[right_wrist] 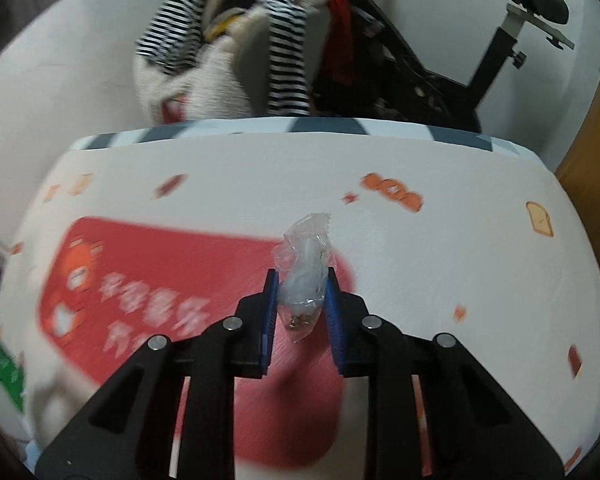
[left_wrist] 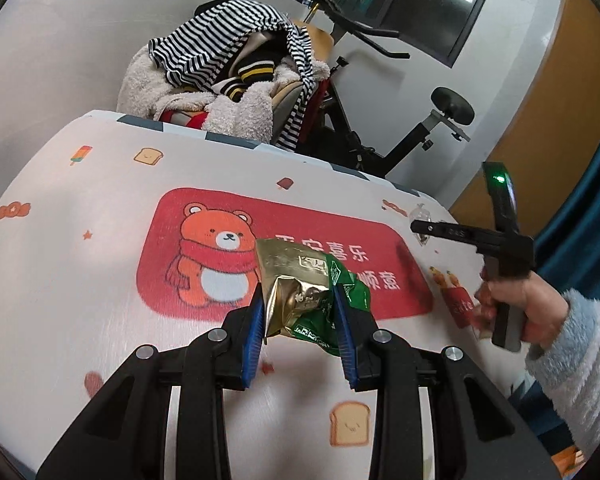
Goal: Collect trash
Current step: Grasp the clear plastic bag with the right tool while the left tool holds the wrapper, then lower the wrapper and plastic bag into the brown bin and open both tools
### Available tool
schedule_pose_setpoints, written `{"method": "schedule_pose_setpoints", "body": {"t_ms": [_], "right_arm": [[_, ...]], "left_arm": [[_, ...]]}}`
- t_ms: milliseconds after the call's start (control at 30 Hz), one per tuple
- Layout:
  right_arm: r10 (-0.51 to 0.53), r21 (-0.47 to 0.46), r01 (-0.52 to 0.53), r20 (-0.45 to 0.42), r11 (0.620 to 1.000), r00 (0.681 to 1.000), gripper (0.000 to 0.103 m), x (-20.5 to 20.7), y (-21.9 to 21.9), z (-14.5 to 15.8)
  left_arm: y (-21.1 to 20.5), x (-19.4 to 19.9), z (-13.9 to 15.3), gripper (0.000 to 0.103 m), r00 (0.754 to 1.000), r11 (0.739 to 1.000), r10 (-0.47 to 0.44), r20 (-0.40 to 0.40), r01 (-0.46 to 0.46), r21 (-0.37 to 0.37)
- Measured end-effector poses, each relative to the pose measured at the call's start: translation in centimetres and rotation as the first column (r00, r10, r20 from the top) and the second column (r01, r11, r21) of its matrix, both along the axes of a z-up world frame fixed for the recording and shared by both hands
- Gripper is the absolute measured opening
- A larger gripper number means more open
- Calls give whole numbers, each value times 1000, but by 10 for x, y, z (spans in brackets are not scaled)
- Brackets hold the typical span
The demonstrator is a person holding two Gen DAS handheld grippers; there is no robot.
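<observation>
My left gripper (left_wrist: pixel 298 296) is shut on a crumpled gold and green snack wrapper (left_wrist: pixel 292 264), held just above the cartoon tablecloth (left_wrist: pixel 100 240) over its red bear panel. My right gripper (right_wrist: pixel 302 280) has its blue pads pressed on a small clear plastic wrapper (right_wrist: pixel 306 240), which sticks up past the fingertips above the tablecloth (right_wrist: pixel 420 260). In the left wrist view the right gripper (left_wrist: pixel 416 226) reaches in from the right, gripped by a hand (left_wrist: pixel 516 308) in a fluffy sleeve, with the clear wrapper (left_wrist: pixel 420 214) at its tip. The green wrapper's edge (right_wrist: pixel 4 368) shows at far left.
Beyond the table's far edge stands a chair piled with striped and fleecy clothes (left_wrist: pixel 236 68). An exercise bike (left_wrist: pixel 380 140) stands to its right, against the white wall. A wooden door (left_wrist: pixel 560 100) and a blue curtain are at the right.
</observation>
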State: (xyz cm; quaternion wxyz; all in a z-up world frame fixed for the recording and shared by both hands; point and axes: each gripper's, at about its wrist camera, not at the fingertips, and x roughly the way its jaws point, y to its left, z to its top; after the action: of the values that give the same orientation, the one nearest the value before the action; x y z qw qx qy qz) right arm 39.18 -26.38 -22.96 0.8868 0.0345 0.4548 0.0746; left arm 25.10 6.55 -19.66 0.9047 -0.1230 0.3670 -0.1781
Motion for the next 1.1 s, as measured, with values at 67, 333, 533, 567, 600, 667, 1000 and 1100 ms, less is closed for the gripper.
{"method": "schedule_pose_setpoints", "body": {"t_ms": [67, 333, 533, 567, 600, 667, 1000, 1100], "right_arm": [[14, 29, -14, 23, 999, 1000, 25, -21, 6, 10], [51, 114, -66, 129, 991, 990, 25, -115, 33, 40], [74, 156, -99, 159, 983, 984, 24, -177, 47, 59], [81, 161, -108, 164, 981, 983, 24, -187, 49, 62], [84, 164, -112, 167, 980, 982, 24, -197, 51, 64], [89, 172, -119, 170, 978, 981, 24, -212, 55, 66], [106, 259, -141, 146, 956, 984, 24, -272, 54, 64], [111, 254, -143, 134, 957, 985, 24, -290, 53, 59]], "left_arm": [[-1, -13, 3, 32, 1000, 1000, 1, 3, -1, 0], [-3, -71, 18, 32, 1000, 1000, -8, 5, 8, 23], [-7, -115, 25, 32, 999, 998, -31, 9, 31, 54], [-8, -121, 25, 32, 999, 998, -37, 6, 36, 58], [-10, -128, 25, 32, 999, 997, -43, 2, 42, 62], [-12, -139, 25, 32, 999, 996, -52, -3, 52, 70], [-21, -193, 23, 32, 997, 993, -73, -14, 74, 89], [-24, -206, 20, 32, 997, 993, -78, -20, 80, 92]]}}
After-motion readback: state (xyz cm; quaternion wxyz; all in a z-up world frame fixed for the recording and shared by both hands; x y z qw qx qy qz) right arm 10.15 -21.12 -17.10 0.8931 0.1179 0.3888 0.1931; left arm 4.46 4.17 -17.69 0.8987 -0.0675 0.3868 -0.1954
